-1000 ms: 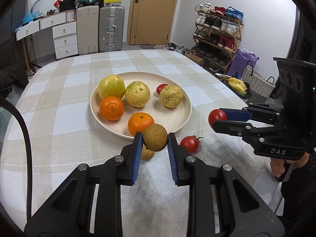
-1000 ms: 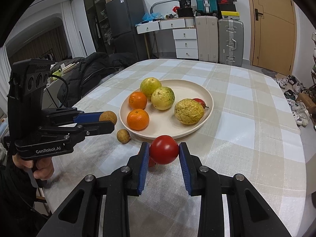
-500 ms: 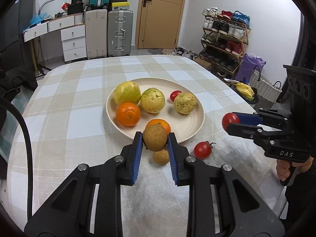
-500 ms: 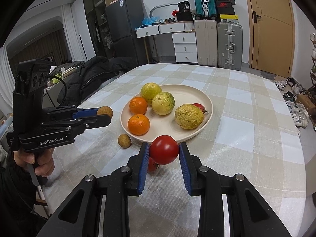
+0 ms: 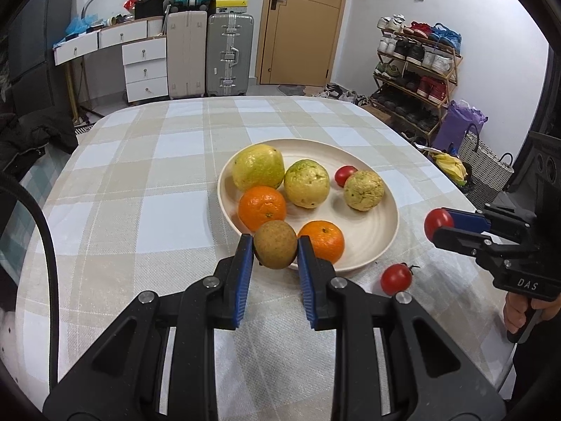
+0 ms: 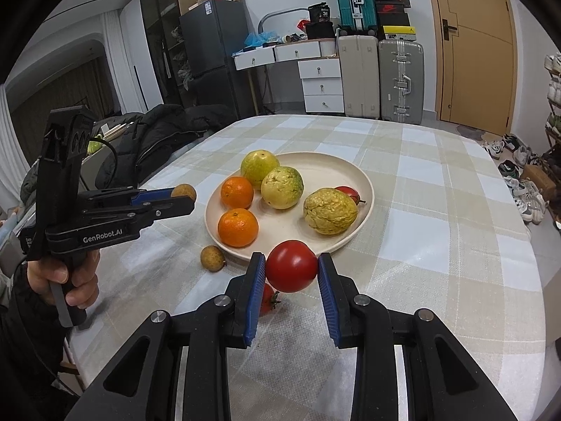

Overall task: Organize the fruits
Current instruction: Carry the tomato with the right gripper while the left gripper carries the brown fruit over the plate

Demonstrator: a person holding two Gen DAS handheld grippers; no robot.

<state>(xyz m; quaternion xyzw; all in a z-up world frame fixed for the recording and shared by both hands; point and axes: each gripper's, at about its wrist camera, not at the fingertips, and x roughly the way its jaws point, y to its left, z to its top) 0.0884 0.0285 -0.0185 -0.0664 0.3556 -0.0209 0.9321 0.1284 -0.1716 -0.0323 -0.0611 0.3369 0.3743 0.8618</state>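
Jaws clamping: left gripper (image 5: 275,251) holding longan (image 5: 275,244), right gripper (image 6: 291,268) holding tomato (image 6: 291,266), both hovering near plate (image 5: 382,235); six fruits sitting plated, spare tomato (image 5: 396,278) and spare longan (image 6: 212,258) waiting on table (image 5: 140,182)

On the round cream plate (image 5: 382,226) sit two oranges, three yellow-green guavas and a small red tomato (image 5: 345,175); another stemmed tomato (image 5: 396,278) and a small brown longan (image 6: 212,258) lie just beside its near rim.
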